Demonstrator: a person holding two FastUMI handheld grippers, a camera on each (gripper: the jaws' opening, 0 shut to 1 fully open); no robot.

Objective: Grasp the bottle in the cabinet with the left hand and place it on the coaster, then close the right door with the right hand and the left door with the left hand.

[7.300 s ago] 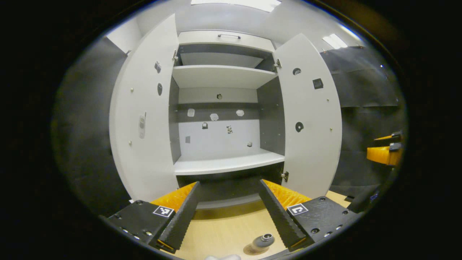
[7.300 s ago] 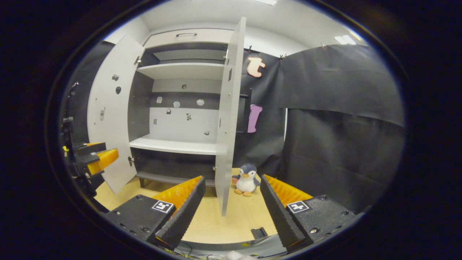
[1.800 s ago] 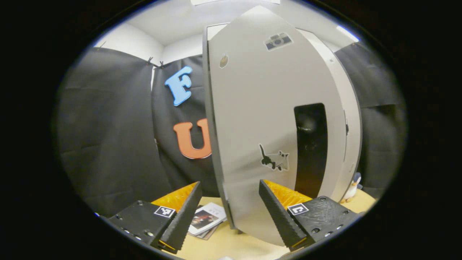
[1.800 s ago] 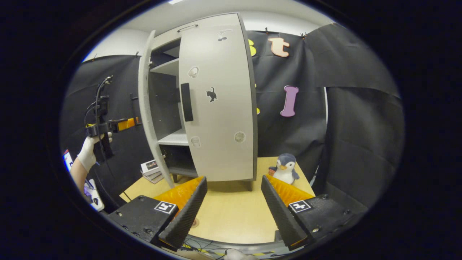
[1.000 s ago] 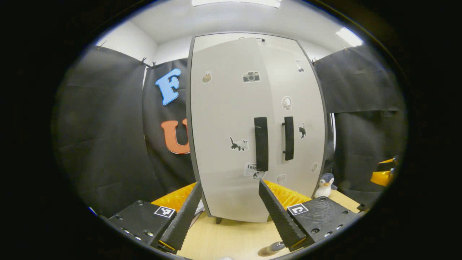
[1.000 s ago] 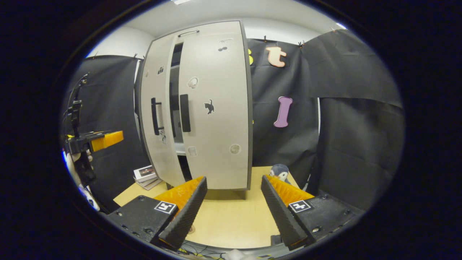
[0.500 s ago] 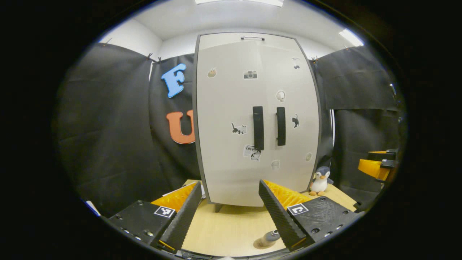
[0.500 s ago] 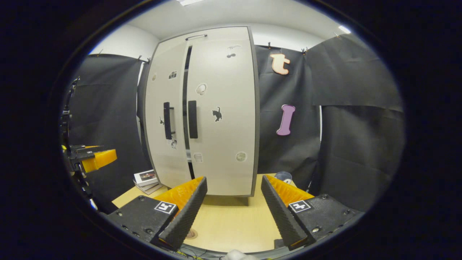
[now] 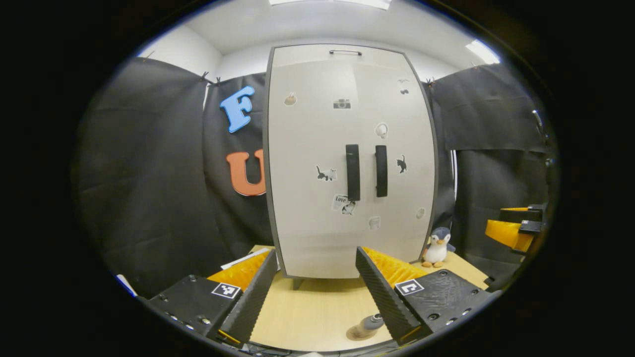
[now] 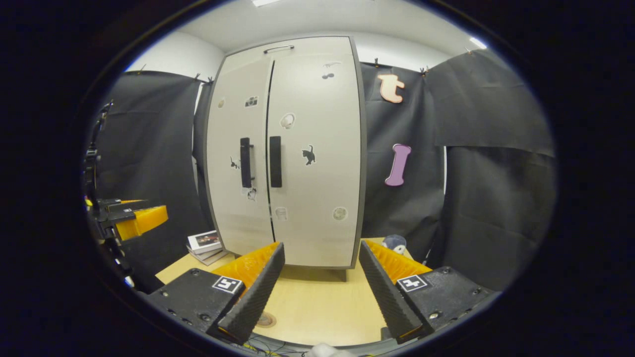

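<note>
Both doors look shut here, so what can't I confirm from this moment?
- Bottle, left gripper view: mostly behind a finger; coaster beneath unclear.
- Penguin, right gripper view: only its head clears a finger.
- Cabinet inside: doors cover it.
- Book cover: too small.

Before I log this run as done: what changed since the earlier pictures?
Both doors swung shut: right door first, then left door. Both tongs backed off, open, holding nothing. Bottle and penguin stayed on the table.
</note>
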